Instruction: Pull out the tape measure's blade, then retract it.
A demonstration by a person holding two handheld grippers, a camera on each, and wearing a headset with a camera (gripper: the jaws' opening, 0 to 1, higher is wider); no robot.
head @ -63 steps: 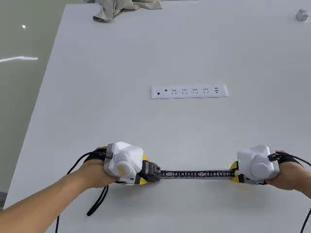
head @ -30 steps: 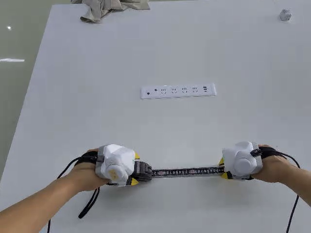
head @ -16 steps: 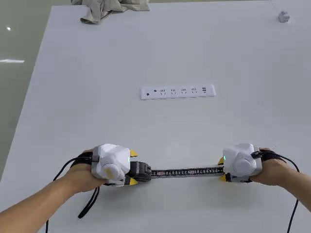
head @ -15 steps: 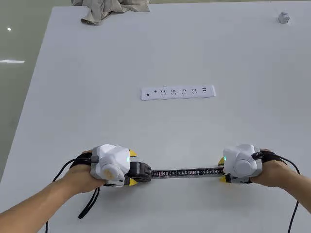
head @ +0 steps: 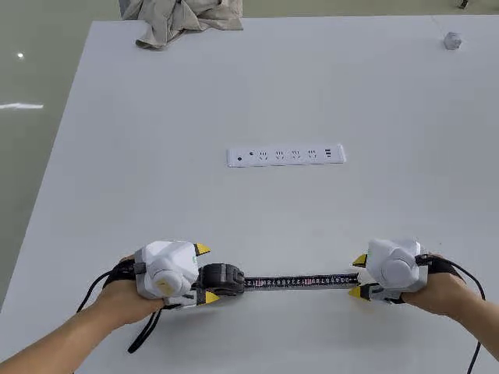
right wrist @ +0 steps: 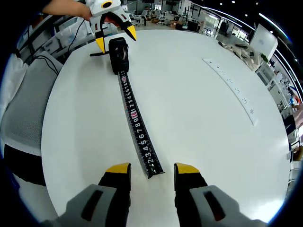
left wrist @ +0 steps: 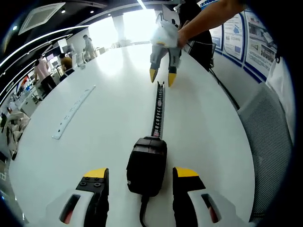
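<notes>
A black tape measure case (head: 221, 278) lies on the white table (head: 234, 93) with its blade (head: 300, 280) drawn out flat to the right. My left gripper (head: 206, 273) is open, and in the left gripper view the case (left wrist: 147, 163) sits between its yellow-tipped jaws with a gap on each side. At the blade's far end my right gripper (head: 357, 276) is open too. The right gripper view has the blade's hook end (right wrist: 154, 171) lying between the spread jaws, and the blade (right wrist: 135, 120) runs back to the case (right wrist: 118, 52).
A white power strip (head: 286, 155) lies across the middle of the table. A crumpled cloth (head: 183, 14) sits at the far left corner and a small grey object (head: 451, 40) at the far right. The table's left edge (head: 54, 156) drops to the floor. A black cable (head: 148, 331) trails from the left hand.
Both grippers have spread their jaws wider. The left one has drawn back to the left, so more of the case shows. The blade's drawn-out length looks much the same.
</notes>
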